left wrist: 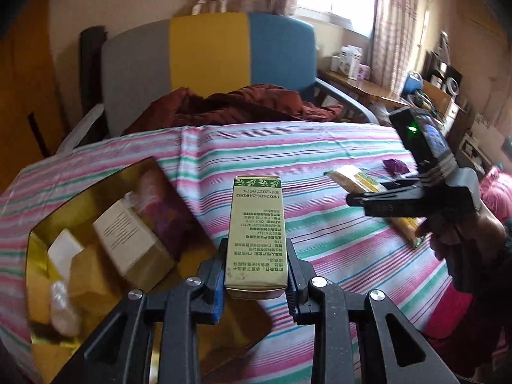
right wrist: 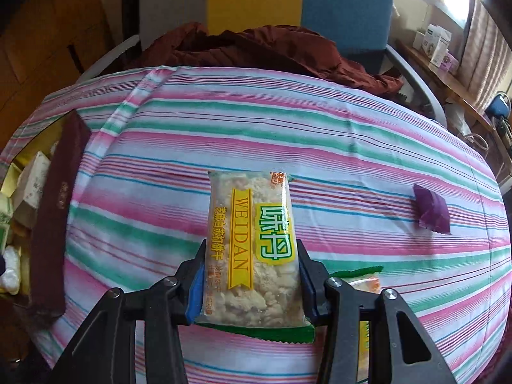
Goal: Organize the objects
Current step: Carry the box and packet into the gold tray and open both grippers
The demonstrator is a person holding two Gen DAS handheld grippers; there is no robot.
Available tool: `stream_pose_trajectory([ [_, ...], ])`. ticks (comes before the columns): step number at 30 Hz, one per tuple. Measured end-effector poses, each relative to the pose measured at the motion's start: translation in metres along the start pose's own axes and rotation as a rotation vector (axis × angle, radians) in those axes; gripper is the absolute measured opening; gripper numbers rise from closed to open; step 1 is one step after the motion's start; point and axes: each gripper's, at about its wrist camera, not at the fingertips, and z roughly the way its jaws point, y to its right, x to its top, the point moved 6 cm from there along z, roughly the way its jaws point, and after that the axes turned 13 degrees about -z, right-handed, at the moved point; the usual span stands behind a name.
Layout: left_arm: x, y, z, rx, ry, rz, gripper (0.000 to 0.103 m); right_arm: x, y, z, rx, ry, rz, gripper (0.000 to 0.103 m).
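Note:
My left gripper (left wrist: 256,256) is shut on a slim green-and-cream carton (left wrist: 255,233), which sticks forward above the striped cloth, just right of a gold-lined gift box (left wrist: 41,233). The box holds a beige carton (left wrist: 134,240), a white block and clear wrapped pieces. My right gripper (right wrist: 251,265) is shut on a clear snack packet (right wrist: 252,243) with yellow and green labels, held over the cloth. From the left wrist view the right gripper (left wrist: 352,196) shows at the right with that packet (left wrist: 358,179) in it. A purple sachet (right wrist: 430,209) lies on the cloth to the right.
The striped cloth (right wrist: 288,128) covers the table. A dark red garment (right wrist: 256,51) lies on a grey, yellow and blue chair (left wrist: 208,51) behind it. The box's dark red wall (right wrist: 51,224) stands at the left. Another packet (right wrist: 364,281) lies under my right gripper.

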Motion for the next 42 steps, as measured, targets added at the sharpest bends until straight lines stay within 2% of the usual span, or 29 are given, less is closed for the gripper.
stream_pose_trajectory([
  [3, -0.001, -0.023, -0.01, 0.013, 0.012, -0.046, 0.03, 0.006, -0.026, -0.012, 0.03, 0.021, -0.025, 0.048],
  [14, -0.005, -0.128, -0.053, 0.098, 0.084, -0.258, 0.03, 0.026, -0.14, -0.071, 0.193, 0.18, -0.09, 0.048],
  [20, -0.021, -0.184, -0.079, 0.15, 0.11, -0.354, 0.03, 0.03, -0.203, -0.083, 0.279, 0.217, -0.154, 0.048],
  [24, -0.032, -0.206, -0.091, 0.147, 0.11, -0.424, 0.03, 0.029, -0.24, -0.08, 0.311, 0.212, -0.202, 0.048],
  [27, -0.038, -0.217, -0.095, 0.136, 0.107, -0.461, 0.03, 0.025, -0.262, -0.074, 0.33, 0.197, -0.234, 0.048],
  [31, -0.043, -0.216, -0.096, 0.106, 0.102, -0.472, 0.03, 0.022, -0.275, -0.066, 0.299, 0.179, -0.284, 0.048],
  [39, -0.033, -0.198, -0.086, 0.039, 0.084, -0.454, 0.03, 0.028, -0.273, -0.061, 0.278, 0.18, -0.296, 0.048],
  [42, -0.03, -0.19, -0.079, 0.031, 0.07, -0.442, 0.03, 0.028, -0.269, -0.055, 0.27, 0.169, -0.283, 0.052],
])
